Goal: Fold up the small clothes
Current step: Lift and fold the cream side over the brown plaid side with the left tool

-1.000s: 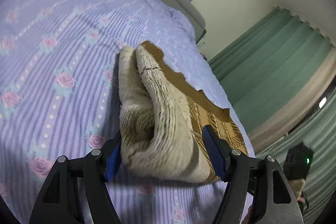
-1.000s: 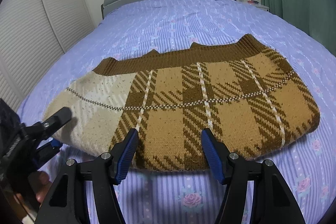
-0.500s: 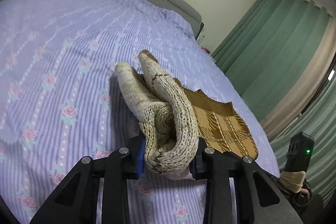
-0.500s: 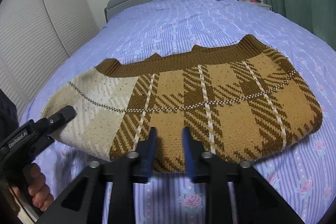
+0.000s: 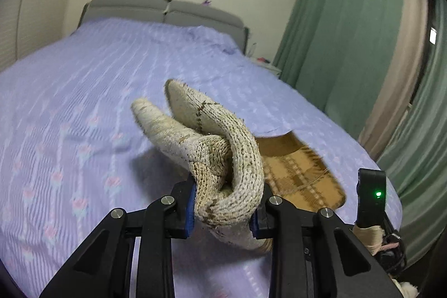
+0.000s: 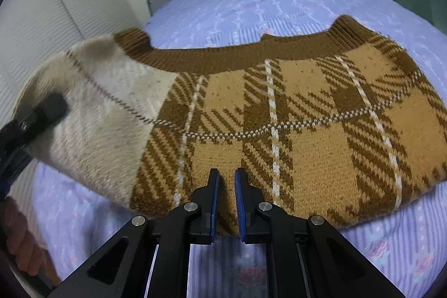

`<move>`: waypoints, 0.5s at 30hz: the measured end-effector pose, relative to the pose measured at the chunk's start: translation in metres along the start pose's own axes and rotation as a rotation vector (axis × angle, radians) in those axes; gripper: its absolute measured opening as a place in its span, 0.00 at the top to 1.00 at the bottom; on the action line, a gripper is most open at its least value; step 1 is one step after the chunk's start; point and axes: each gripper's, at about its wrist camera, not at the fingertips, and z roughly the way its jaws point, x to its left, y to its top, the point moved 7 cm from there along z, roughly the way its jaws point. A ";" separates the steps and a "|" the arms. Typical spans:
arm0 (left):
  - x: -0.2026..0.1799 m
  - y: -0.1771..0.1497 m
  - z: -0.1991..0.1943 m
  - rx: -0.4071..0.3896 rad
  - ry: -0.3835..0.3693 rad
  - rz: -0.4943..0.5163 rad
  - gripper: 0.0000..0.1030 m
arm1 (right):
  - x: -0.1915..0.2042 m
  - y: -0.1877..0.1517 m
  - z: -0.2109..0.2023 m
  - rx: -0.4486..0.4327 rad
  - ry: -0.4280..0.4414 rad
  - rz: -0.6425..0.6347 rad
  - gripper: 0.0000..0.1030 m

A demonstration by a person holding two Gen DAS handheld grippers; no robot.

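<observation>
Garments: one plaid knit skirt (image 6: 279,116), brown, tan and cream, lying on the purple floral bedspread (image 6: 279,4).
Grippers: two.
Left gripper (image 5: 223,203): jaws closing, clamped on the bunched cream end of the skirt, raised off the bed.
Right gripper (image 6: 226,203): clenched on the skirt's near hem.
Writing: none readable.

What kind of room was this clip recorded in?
Very likely a home bedroom. A wide bed with a floral lilac sheet and a grey padded headboard fills the view, green curtains hang to one side, and louvred wardrobe doors stand on the other.
</observation>
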 end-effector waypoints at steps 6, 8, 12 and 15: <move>-0.055 0.021 0.022 -0.012 -0.027 0.082 0.72 | -0.041 0.030 -0.056 -0.104 -0.066 -0.034 0.87; -0.076 0.021 0.034 -0.011 -0.038 0.110 0.72 | -0.065 0.035 -0.072 -0.122 -0.115 -0.039 0.87; -0.114 0.017 0.062 -0.001 -0.041 0.155 0.72 | -0.105 0.041 -0.099 -0.146 -0.163 -0.026 0.87; -0.139 0.008 0.088 0.028 -0.038 0.190 0.72 | -0.130 0.040 -0.113 -0.158 -0.201 -0.020 0.87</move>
